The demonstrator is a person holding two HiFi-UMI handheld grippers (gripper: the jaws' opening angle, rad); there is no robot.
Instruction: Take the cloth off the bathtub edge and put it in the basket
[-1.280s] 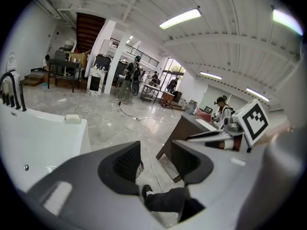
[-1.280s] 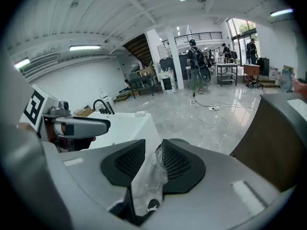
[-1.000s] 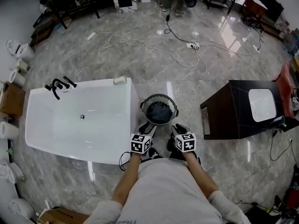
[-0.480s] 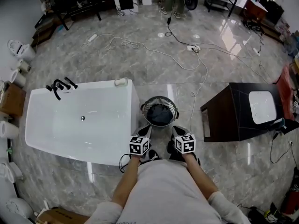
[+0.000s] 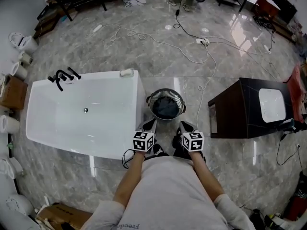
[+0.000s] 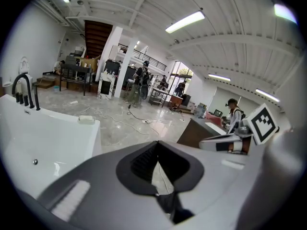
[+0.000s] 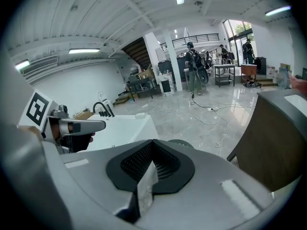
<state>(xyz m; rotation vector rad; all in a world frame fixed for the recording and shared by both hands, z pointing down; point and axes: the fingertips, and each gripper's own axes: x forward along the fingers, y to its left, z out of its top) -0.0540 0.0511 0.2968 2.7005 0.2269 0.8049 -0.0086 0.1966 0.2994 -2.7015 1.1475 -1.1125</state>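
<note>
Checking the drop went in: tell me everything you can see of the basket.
The basket is round, with a dark slatted wall and a paler rim, standing upright on the grey marble floor close beside the bathtub's end. A dark cloth lies bunched inside it. The left claw and right claw sit just short of it.

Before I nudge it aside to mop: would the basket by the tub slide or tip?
The basket probably slides easily: it stands on a glossy stone floor. It looks light, with slatted walls and only a dark cloth inside. Tipping seems unlikely, as it looks broad and round from above.
</note>
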